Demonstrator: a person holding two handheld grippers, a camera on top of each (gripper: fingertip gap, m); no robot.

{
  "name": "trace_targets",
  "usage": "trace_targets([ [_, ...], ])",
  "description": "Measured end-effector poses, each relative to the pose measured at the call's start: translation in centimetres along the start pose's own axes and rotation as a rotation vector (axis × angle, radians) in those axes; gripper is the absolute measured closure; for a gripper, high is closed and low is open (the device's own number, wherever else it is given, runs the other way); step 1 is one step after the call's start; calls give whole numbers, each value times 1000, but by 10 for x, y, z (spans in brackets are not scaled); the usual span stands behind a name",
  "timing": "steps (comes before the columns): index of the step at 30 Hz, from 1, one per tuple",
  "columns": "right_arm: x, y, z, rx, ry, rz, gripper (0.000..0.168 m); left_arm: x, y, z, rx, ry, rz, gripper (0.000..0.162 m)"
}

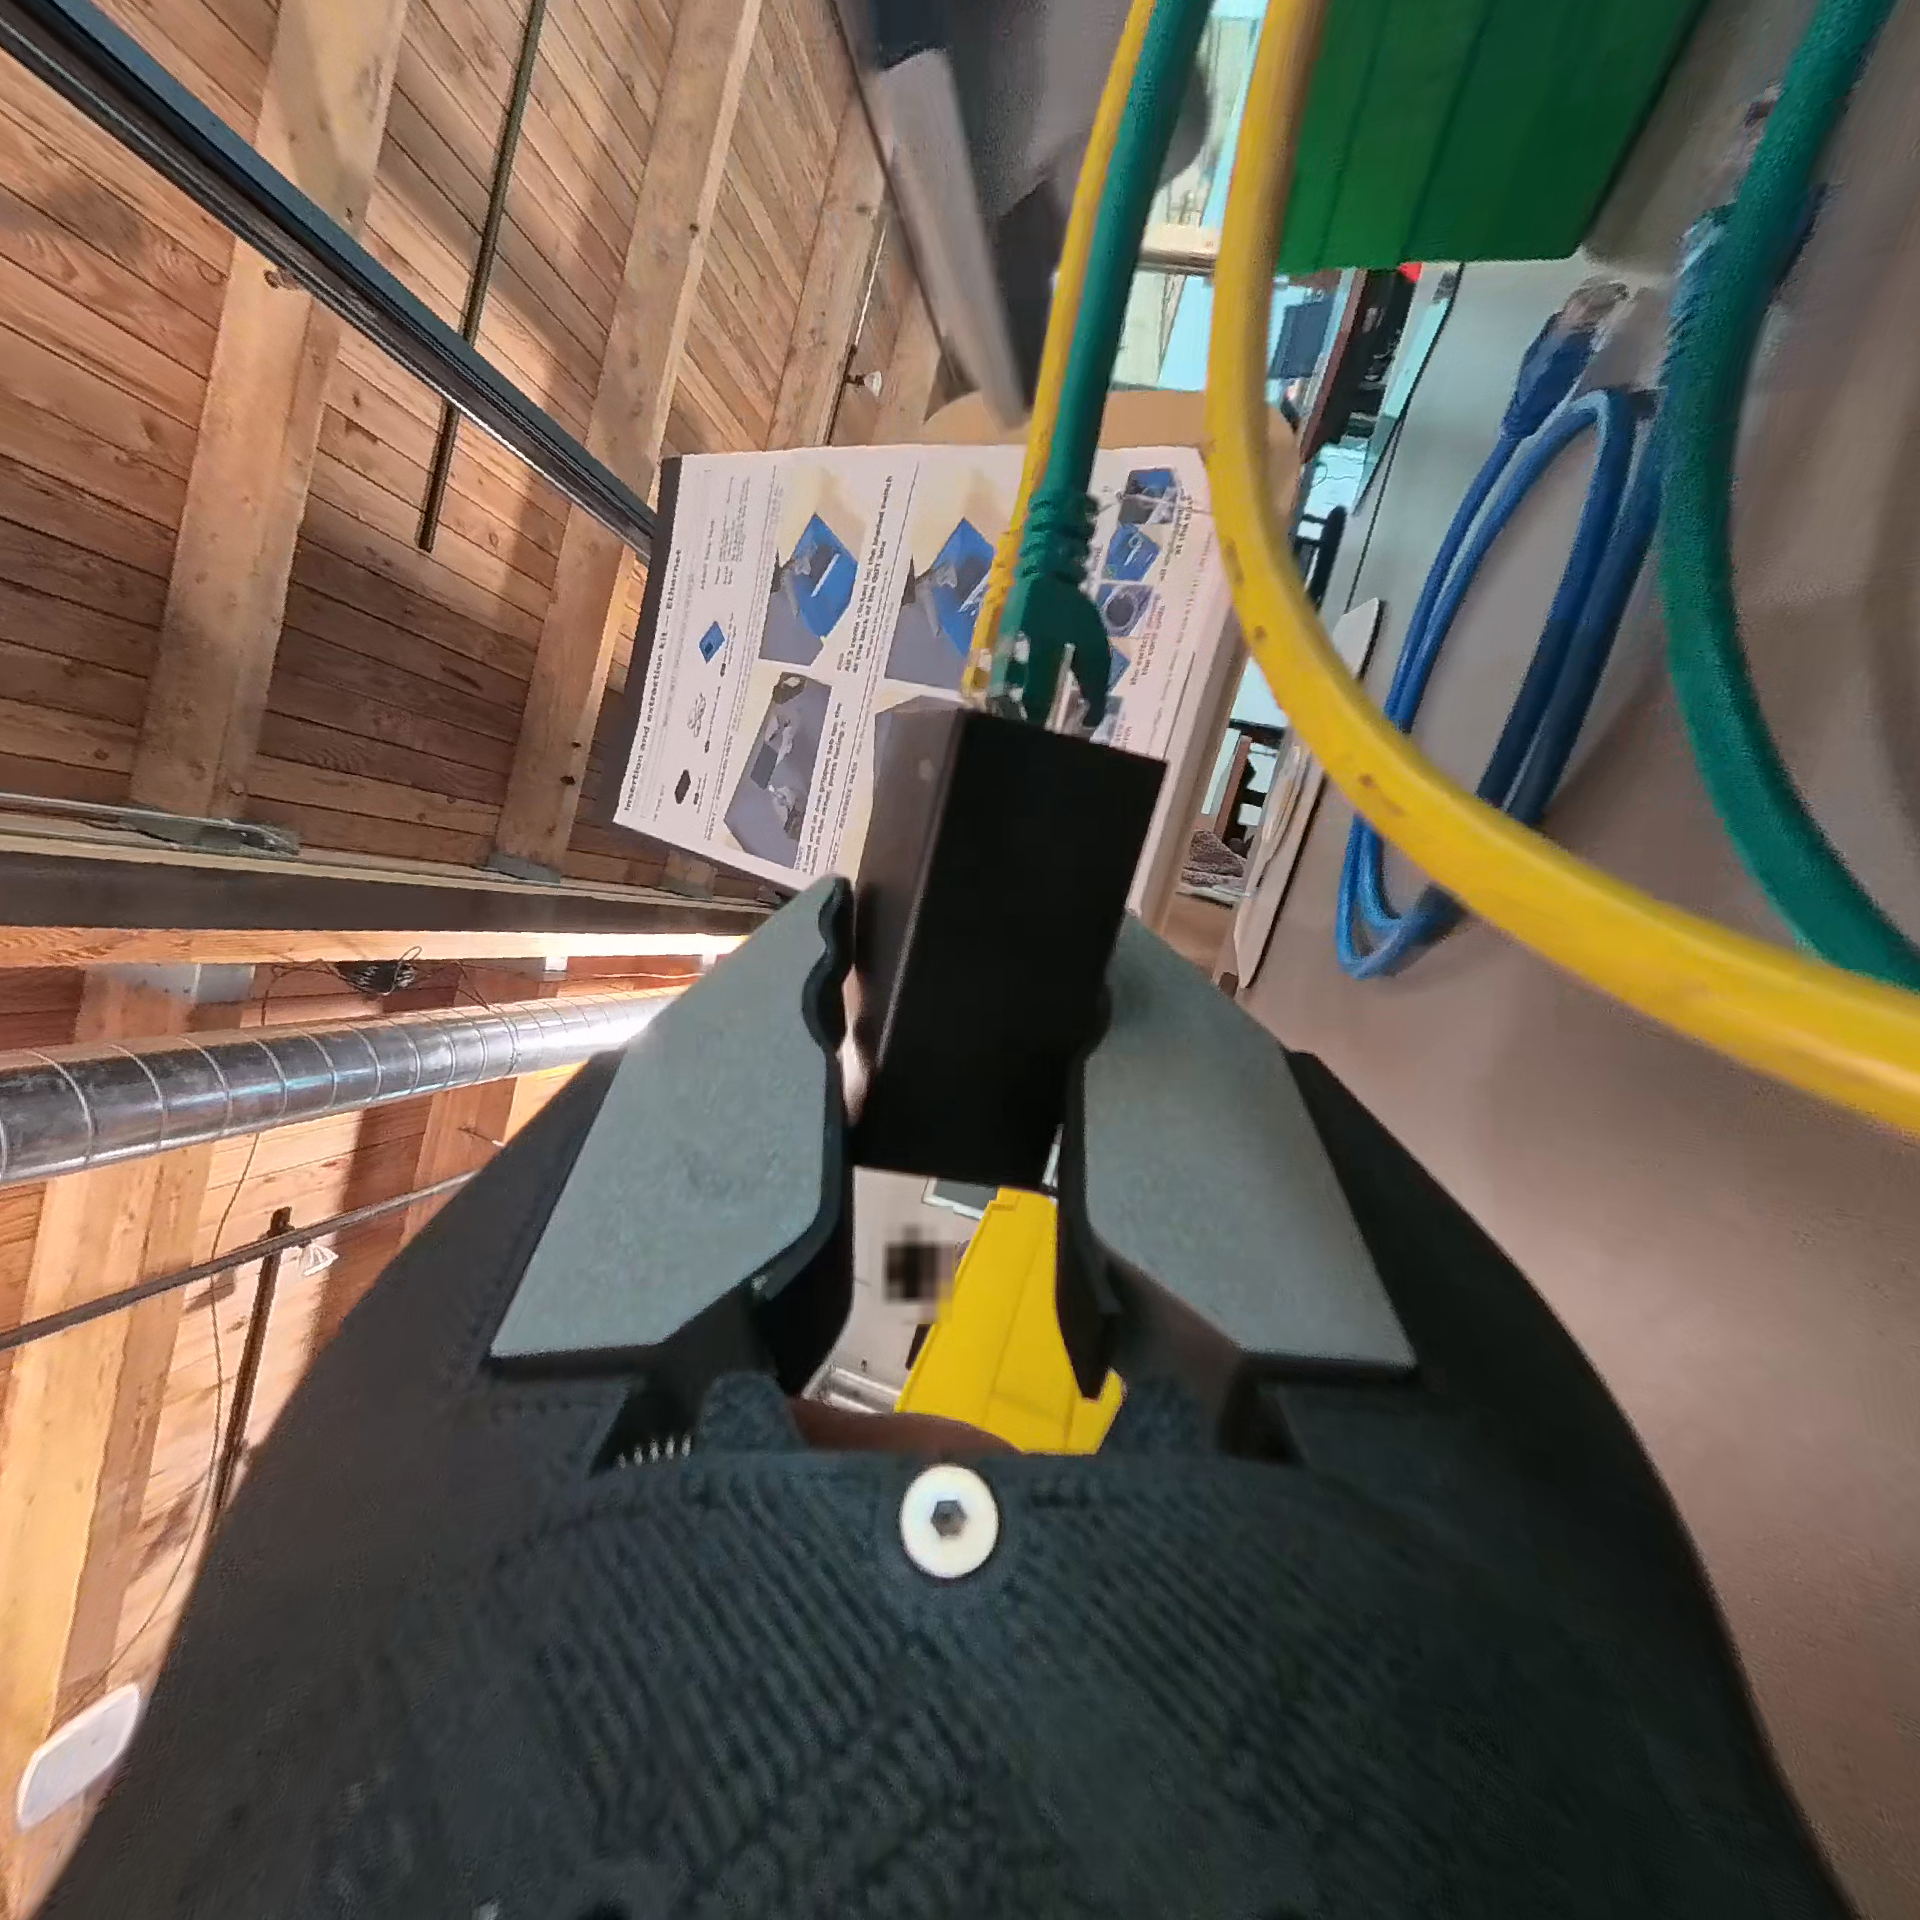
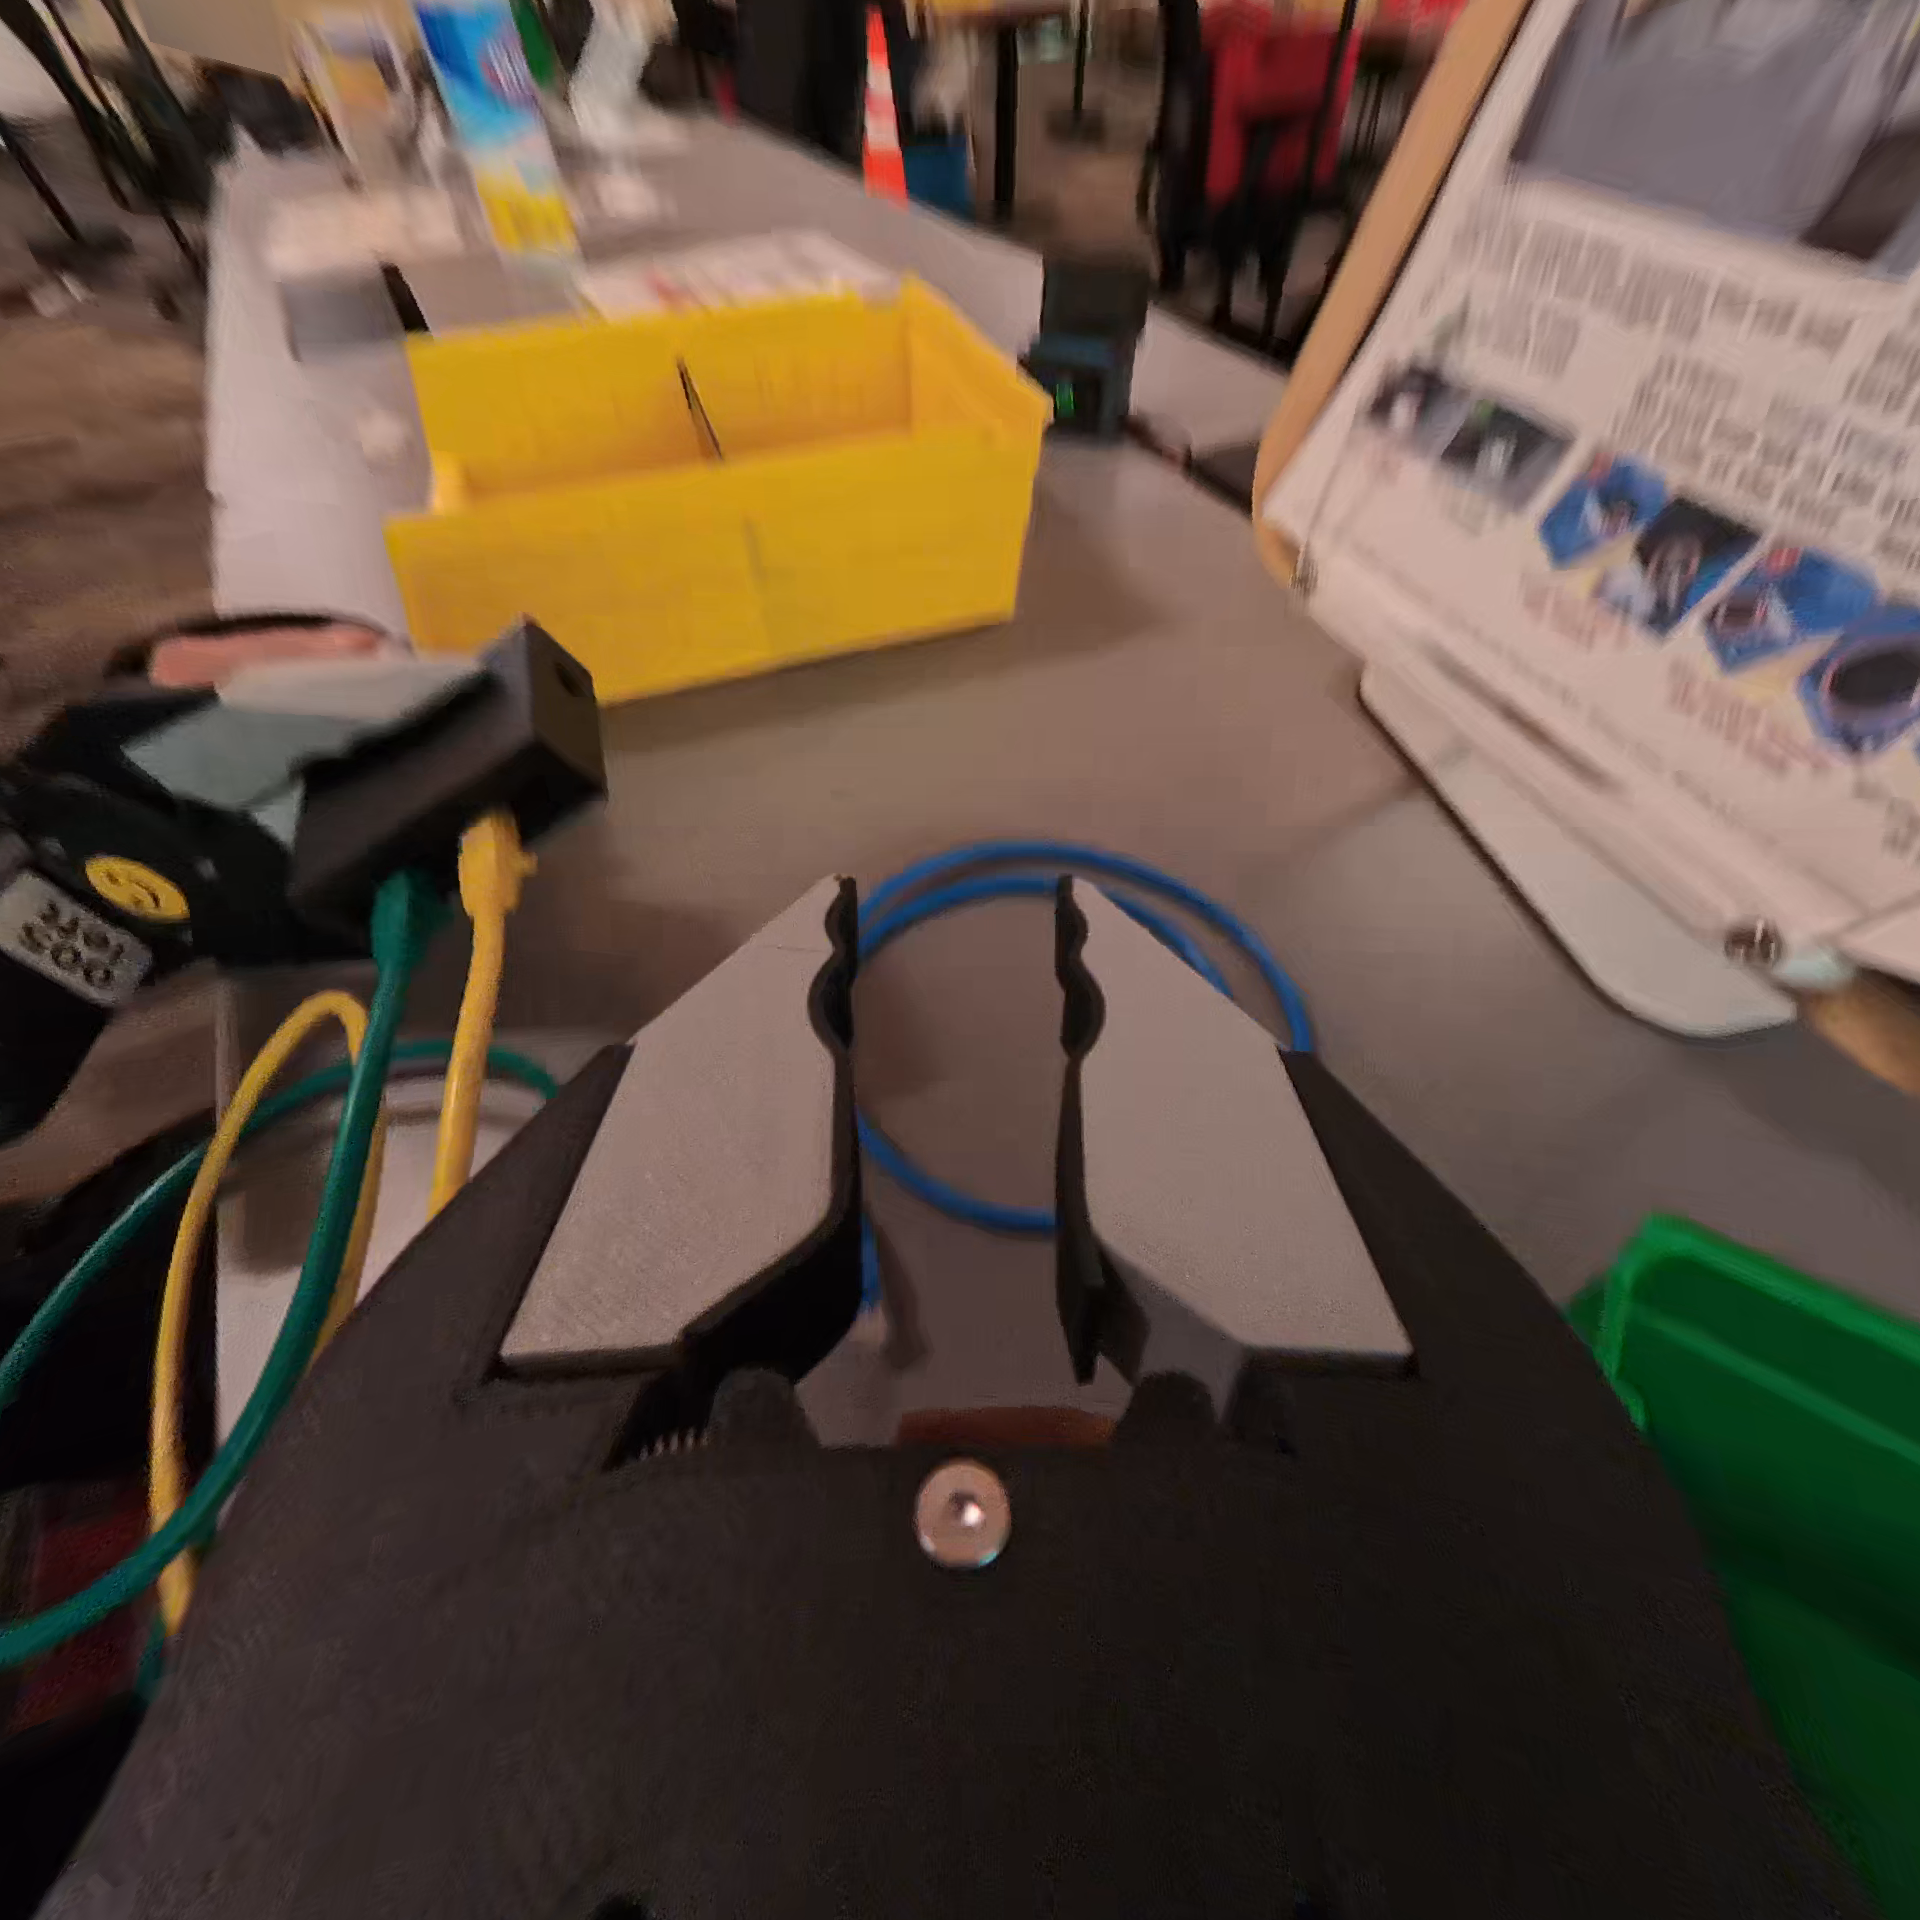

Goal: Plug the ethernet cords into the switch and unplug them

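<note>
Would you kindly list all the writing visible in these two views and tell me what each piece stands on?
I do not repeat wording; these things carry it:
Instruction sheet behind the switch, left wrist view: heading and captions, partly legible.
Propped sheet, right wrist view: print too blurred to read.
Grey tag, far left, right wrist view: a few digits.
Blue and yellow carton, background: too blurred to read.

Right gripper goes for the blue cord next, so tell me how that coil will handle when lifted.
The blue cord lies in a loose coil on the grey table, so it is probably floppy and may uncoil or dangle. It looks thin and probably light. The open right gripper may need a firm pinch.
</note>
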State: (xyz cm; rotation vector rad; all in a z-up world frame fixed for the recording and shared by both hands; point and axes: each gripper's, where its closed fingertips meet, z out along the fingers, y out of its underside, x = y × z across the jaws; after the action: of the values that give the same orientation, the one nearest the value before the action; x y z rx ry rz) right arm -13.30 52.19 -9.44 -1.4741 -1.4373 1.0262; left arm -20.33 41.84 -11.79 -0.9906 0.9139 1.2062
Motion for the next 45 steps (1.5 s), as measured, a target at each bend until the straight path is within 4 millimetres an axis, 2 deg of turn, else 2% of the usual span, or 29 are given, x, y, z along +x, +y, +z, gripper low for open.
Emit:
trace_targets([
  [3, -5, 21, -5, -149, -13, 41, 135, -3, 2, 0, -4, -8, -17, 123],
  [7, -19, 33, -5, -231, -62, 41, 135, 1, 3, 0, -9, 7, -7, 123],
  [11, -39, 69, -1, -422, -148, -3, 137, 4, 3, 0, -13, 14, 19, 123],
  [15, -40, 111, 7, -630, -140, -64, 144, 7, 2, 0, -11, 25, 32, 123],
  [20, -36, 136, 21, -726, -125, -98, 146, 8, 4, 0, -18, 27, 29, 123],
  [21, -36, 136, 25, -718, -125, -107, 154, 9, 5, 0, -20, 32, 28, 123],
  [22, -37, 136, 26, -713, -134, -112, 161, 10, 5, 0, -22, 38, 30, 123],
  [24, -36, 134, 26, -710, -131, -102, 161, 12, 6, 1, -25, 45, 35, 123],
  [27, -37, 104, 27, -552, -156, -25, 161, 13, 6, 1, -30, 51, 38, 123],
  [30, -27, 56, 17, -310, -127, 39, 162, 16, 8, 1, -38, 69, 37, 123],
  [32, -17, 11, -1, -78, -63, 35, 168, 18, 9, 2, -43, 74, 47, 123],
  [34, -25, -49, -38, 256, -89, 38, 168, 20, 9, 2, -44, 81, 53, 123],
  [35, -29, -70, -59, 383, -109, 66, 168, 20, 9, 2, -45, 84, 53, 123],
  [36, -28, -80, -73, 434, -110, 95, 168, 21, 9, 2, -46, 87, 53, 123],
  [38, -21, -73, -77, 360, -64, 82, 168, 24, 9, 3, -47, 101, 52, 123],
  [41, -5, -36, -61, 117, 39, 32, 168, 27, 8, 2, -44, 109, 69, 123],
  [43, 4, -20, -51, 12, 106, 10, 168, 28, 8, 2, -47, 111, 76, 123],
  [45, 10, -4, -36, -87, 155, -3, 155, 27, 9, 2, -51, 110, 78, 123],
])
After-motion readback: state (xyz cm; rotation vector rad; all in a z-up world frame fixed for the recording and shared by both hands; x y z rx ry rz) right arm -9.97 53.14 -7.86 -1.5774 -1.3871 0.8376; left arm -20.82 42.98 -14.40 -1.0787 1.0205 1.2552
